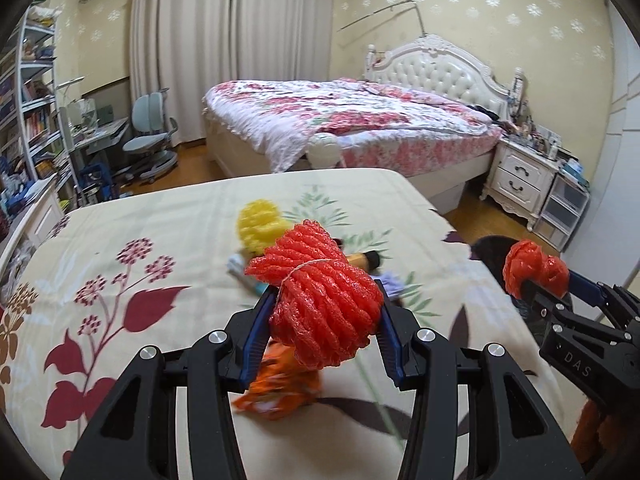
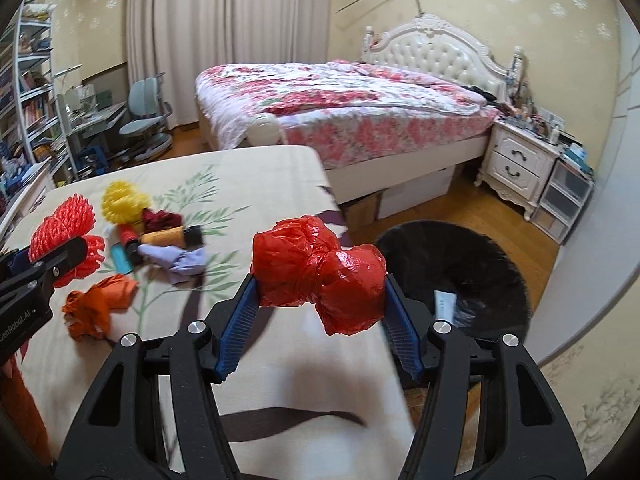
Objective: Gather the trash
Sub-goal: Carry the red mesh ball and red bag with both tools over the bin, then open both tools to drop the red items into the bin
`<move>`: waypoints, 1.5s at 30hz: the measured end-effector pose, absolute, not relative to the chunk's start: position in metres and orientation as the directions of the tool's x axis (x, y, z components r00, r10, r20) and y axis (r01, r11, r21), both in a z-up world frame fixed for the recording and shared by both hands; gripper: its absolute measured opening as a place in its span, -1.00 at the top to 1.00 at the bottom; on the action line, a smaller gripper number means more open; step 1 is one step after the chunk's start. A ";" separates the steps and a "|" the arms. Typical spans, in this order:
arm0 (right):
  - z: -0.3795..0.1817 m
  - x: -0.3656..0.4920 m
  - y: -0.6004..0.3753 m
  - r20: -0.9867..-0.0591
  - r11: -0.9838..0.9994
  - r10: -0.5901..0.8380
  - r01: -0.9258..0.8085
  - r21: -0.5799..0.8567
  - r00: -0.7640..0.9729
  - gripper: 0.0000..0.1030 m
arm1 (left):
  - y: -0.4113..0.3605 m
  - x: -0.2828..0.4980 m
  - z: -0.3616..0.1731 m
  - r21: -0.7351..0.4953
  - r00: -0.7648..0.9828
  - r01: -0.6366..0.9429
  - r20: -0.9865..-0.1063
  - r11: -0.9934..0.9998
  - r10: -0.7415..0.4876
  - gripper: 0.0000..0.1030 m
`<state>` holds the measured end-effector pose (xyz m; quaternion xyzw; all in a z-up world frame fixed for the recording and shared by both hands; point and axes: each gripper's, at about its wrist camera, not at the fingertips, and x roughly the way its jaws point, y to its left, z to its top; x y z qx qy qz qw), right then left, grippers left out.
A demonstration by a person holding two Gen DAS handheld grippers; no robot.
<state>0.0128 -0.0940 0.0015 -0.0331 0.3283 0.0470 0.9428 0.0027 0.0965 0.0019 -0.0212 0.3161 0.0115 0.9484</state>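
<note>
Black, fur-rimmed round bin [image 2: 472, 256] lies just right of the right gripper [image 2: 320, 284] clamping a crumpled red plastic bag [image 2: 316, 276], nearer than the left gripper [image 1: 324, 308], which clamps a red foam-net bundle [image 1: 320, 292].

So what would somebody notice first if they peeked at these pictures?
Probably the bright red foam net bundle pinched in the left gripper above the flowery sheet. Next, the crumpled red plastic bag squeezed in the right gripper, near the black bin beside the table.
</note>
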 end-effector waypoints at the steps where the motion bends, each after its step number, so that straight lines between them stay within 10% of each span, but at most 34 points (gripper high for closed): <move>1: 0.002 0.014 -0.101 -0.619 0.995 0.056 -0.097 -0.032 0.783 -0.16 | 0.089 0.005 0.002 -0.034 0.800 -0.019 -0.600 0.999 -0.006 0.07; 45: -0.042 0.086 -0.266 -0.667 0.971 -0.176 0.240 0.005 0.724 -0.16 | -0.108 0.126 -0.028 0.033 0.766 0.242 -0.620 0.970 -0.170 0.06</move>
